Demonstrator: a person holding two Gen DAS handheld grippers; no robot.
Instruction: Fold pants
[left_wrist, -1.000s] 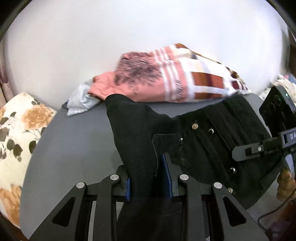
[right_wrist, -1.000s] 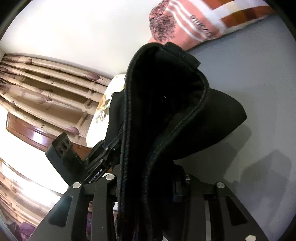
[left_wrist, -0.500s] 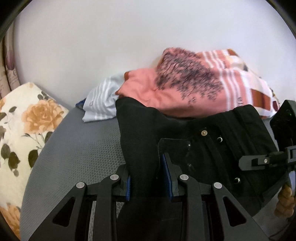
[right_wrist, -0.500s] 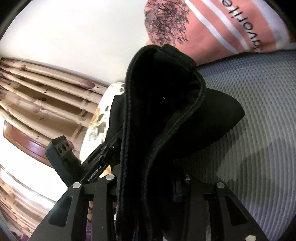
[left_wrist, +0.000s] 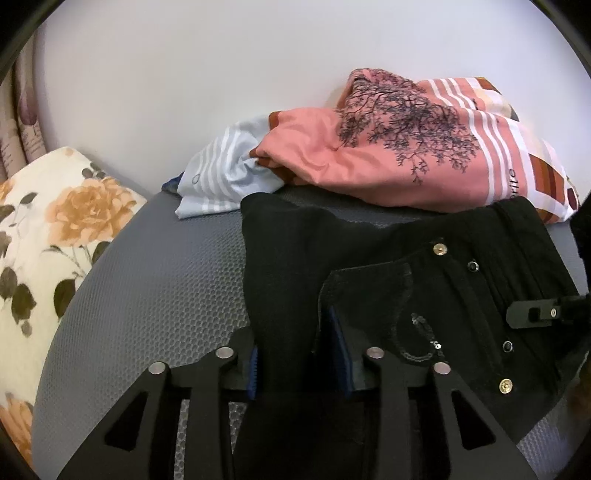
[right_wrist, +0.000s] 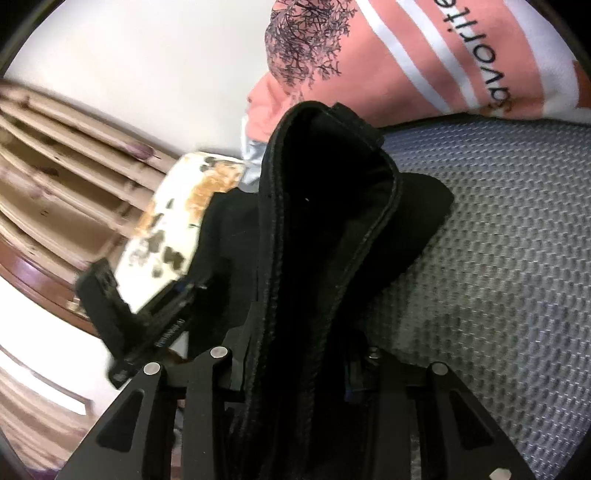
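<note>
On the grey honeycomb-textured mat (left_wrist: 155, 295), the black denim pants (left_wrist: 461, 273) lie with the studded fly and front pocket facing up, their far edge just beside a pink printed garment (left_wrist: 369, 162) that rests against the white wall (left_wrist: 184, 74). A pale blue striped cloth (left_wrist: 218, 177) protrudes from under the pink garment. A cream floral cushion (left_wrist: 55, 229) sits at the mat's left edge.

The left claw (left_wrist: 295, 354) has a fold of the pants between its blue pads (left_wrist: 339, 354); its jaws have just been opening, and a narrow gap shows beside the left pad, so the grip is released or nearly so.

The right claw (right_wrist: 303, 365) pinches a thick, doubled hem section of the pants (right_wrist: 325, 229), which stands upright above the mat (right_wrist: 498, 258).
</note>
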